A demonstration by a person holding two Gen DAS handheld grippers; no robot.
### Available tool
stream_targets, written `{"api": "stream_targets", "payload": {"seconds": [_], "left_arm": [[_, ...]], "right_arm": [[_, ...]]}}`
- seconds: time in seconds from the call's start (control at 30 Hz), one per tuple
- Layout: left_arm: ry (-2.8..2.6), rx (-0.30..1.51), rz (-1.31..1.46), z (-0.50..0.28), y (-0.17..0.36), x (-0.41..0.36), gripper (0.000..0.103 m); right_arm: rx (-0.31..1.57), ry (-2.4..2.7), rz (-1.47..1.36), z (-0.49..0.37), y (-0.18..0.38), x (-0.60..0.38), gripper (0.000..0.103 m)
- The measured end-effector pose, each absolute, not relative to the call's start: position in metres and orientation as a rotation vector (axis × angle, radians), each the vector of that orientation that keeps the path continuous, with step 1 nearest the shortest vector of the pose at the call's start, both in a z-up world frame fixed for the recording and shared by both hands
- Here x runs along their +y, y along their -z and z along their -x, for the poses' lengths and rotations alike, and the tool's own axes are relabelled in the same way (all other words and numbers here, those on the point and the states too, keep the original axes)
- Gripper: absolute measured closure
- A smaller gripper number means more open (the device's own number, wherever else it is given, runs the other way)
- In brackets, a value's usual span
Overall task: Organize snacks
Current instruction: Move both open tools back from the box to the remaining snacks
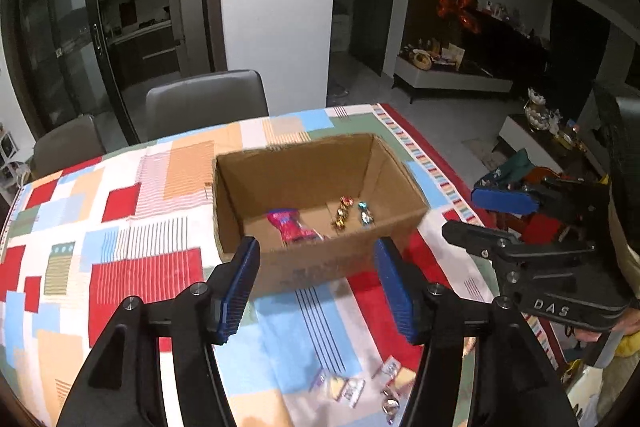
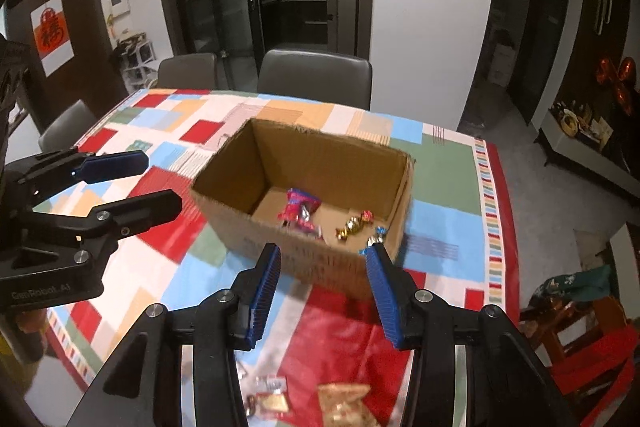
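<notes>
An open cardboard box (image 1: pixel 320 263) (image 2: pixel 224 199) stands on the patchwork tablecloth. Inside lie a pink snack packet (image 1: pixel 290 225) (image 2: pixel 300 209), gold-wrapped candies (image 1: pixel 342 215) (image 2: pixel 354 225) and a blue-wrapped candy (image 1: pixel 365 214) (image 2: pixel 380 233). My left gripper (image 1: pixel 316 283) is open and empty, held above the cloth before the box; it also shows in the right wrist view (image 2: pixel 148 183). My right gripper (image 2: pixel 324 291) is open and empty, just before the box's near wall; the left wrist view shows it at right (image 1: pixel 472 215). Loose wrapped snacks (image 1: pixel 360 385) (image 2: pixel 308 401) lie on the cloth under the grippers.
The table (image 2: pixel 448 183) wears a red, blue, orange and white cloth. Grey chairs (image 1: pixel 206 103) (image 2: pixel 316 77) stand at its far side. The table's right edge (image 1: pixel 436 163) drops to the floor, with a low white bench (image 1: pixel 448 77) beyond.
</notes>
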State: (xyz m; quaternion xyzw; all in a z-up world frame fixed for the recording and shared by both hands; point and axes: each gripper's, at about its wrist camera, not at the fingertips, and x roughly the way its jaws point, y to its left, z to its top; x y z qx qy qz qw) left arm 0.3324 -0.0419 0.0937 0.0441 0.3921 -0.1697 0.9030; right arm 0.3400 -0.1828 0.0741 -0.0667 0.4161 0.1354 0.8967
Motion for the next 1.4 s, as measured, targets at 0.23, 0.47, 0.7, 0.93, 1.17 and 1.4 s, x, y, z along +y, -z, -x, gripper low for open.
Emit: {"api": "stream_targets", "payload": {"seconds": [0.23, 0.47, 0.7, 0.93, 1.17, 1.4], "left_arm": [[0.341, 0.859, -0.092, -0.306, -0.078, -0.049, 0.044], [0.365, 0.944, -0.081, -0.284, -0.052, -0.062, 0.044], [0.393, 1.043, -0.045, -0.271, -0.021, -0.079, 0.044], [0.332, 1.137, -0.012, -0.276, 0.013, -0.079, 0.044], [0.217, 1.235, 0.063, -0.289, 0.048, -0.066, 0.045], [0.13, 1.359, 0.181, -0.297, 0.086, -0.05, 0.045]], "right_arm": [[0.934, -0.273, 0.171, -0.318, -0.059, -0.194, 0.057], [1.025, -0.296, 0.199, -0.295, -0.034, -0.199, 0.057], [1.11, -0.319, 0.212, -0.279, -0.003, -0.208, 0.057], [1.2, -0.306, 0.2, -0.278, 0.032, -0.218, 0.057], [1.292, -0.268, 0.202, -0.29, 0.061, -0.219, 0.051], [1.349, -0.233, 0.246, -0.301, 0.08, -0.215, 0.047]]}}
